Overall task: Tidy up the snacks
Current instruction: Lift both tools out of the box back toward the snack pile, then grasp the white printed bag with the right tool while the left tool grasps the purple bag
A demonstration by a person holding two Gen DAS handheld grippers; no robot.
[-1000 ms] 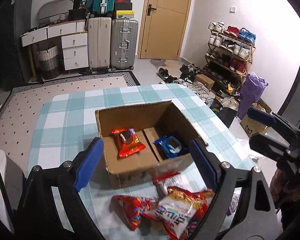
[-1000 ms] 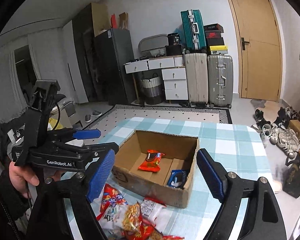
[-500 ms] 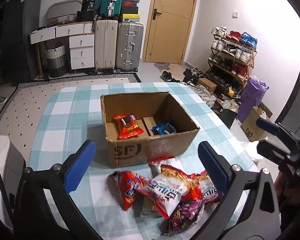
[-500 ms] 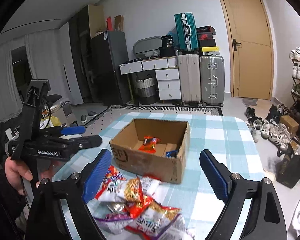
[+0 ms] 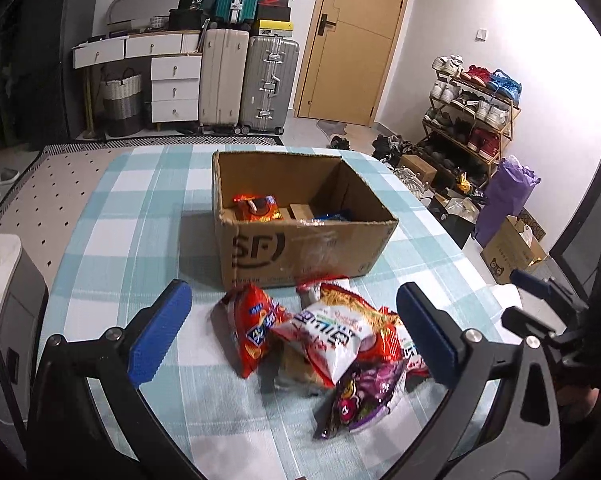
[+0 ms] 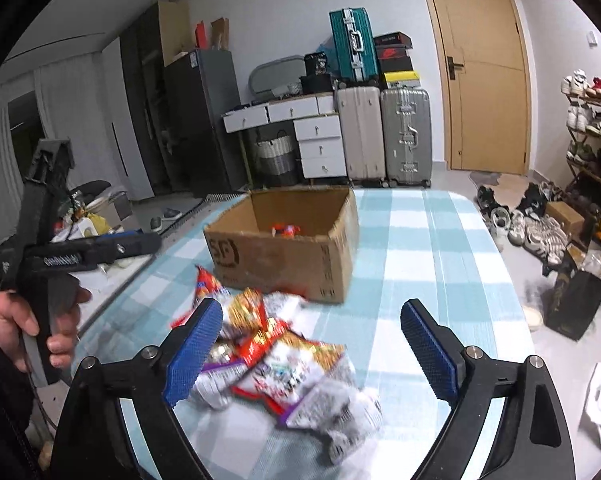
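Snack packets [image 5: 332, 332] were heaped at the worktop's [image 5: 112, 240] near edge, before the box [image 5: 300, 240]. Judged light, crinkly, crushable; a sealed edge should be pinched. Left claw [image 5: 294, 336] and right claw [image 6: 312, 352] were spread wide, empty.

teal-checked tablecloth [image 5: 132, 216], brown box [image 5: 300, 246], blue pads [image 5: 158, 338]

left claw [image 5: 292, 336] spread wide, right claw [image 6: 310, 350] spread wide

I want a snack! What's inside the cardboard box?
Inside the box there is a red snack pack on the left and a blue pack on the right, with a cardboard flap between them. The front wall hides the rest of the bottom.
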